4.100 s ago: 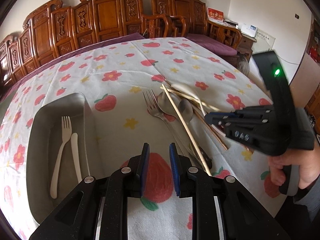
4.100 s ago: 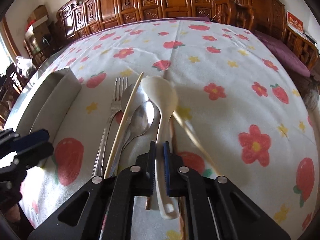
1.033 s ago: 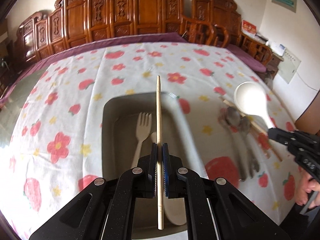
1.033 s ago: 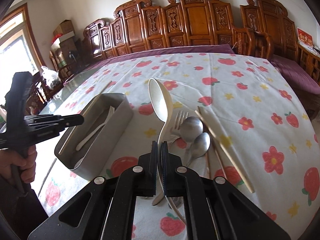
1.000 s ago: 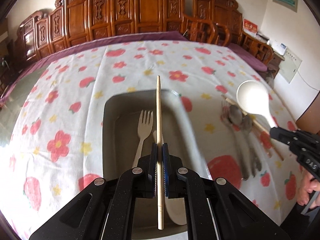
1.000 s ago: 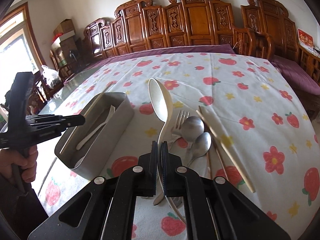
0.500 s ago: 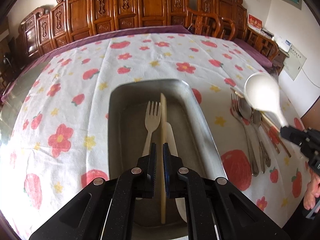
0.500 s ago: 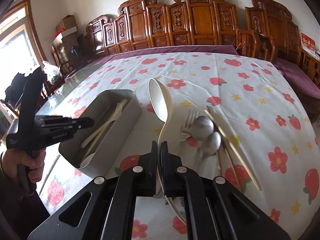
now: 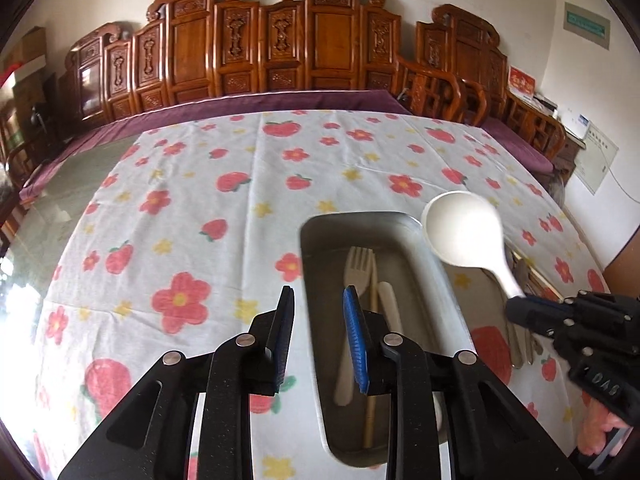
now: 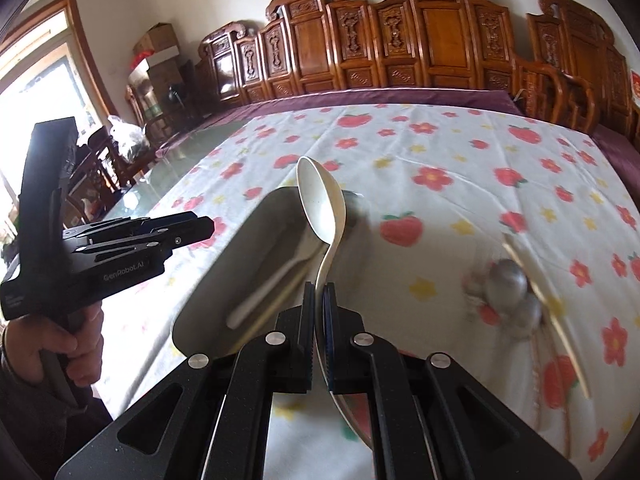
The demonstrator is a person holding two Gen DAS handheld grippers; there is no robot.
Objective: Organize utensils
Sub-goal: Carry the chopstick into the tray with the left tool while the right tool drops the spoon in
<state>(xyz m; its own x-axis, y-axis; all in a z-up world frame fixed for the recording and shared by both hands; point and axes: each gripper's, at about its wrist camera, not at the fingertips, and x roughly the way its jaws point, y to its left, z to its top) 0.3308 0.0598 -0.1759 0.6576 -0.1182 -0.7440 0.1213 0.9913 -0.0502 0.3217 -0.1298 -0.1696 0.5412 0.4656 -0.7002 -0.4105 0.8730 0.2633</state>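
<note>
A grey metal tray [image 9: 430, 268] sits on the flowered tablecloth. In it lie a cream fork [image 9: 354, 276], a wooden chopstick [image 9: 373, 300] and a cream knife [image 9: 390, 304]. My left gripper [image 9: 318, 340] is open and empty over the tray's left rim. My right gripper [image 10: 318, 312] is shut on the handle of a white spoon [image 10: 322, 204], held in the air over the tray [image 10: 240, 240]. In the left wrist view the spoon [image 9: 464, 230] hangs over the tray's right rim, held by the right gripper [image 9: 516, 312].
Metal spoons [image 10: 508, 280] and wooden chopsticks [image 10: 560, 320] lie blurred on the cloth right of the tray. Carved wooden chairs [image 9: 280, 52] line the table's far side. The left gripper's body [image 10: 100, 256] is left of the tray in the right wrist view.
My left gripper has opened and let the chopstick go into the tray, then shifted left. My right gripper has carried the white spoon left, over the tray.
</note>
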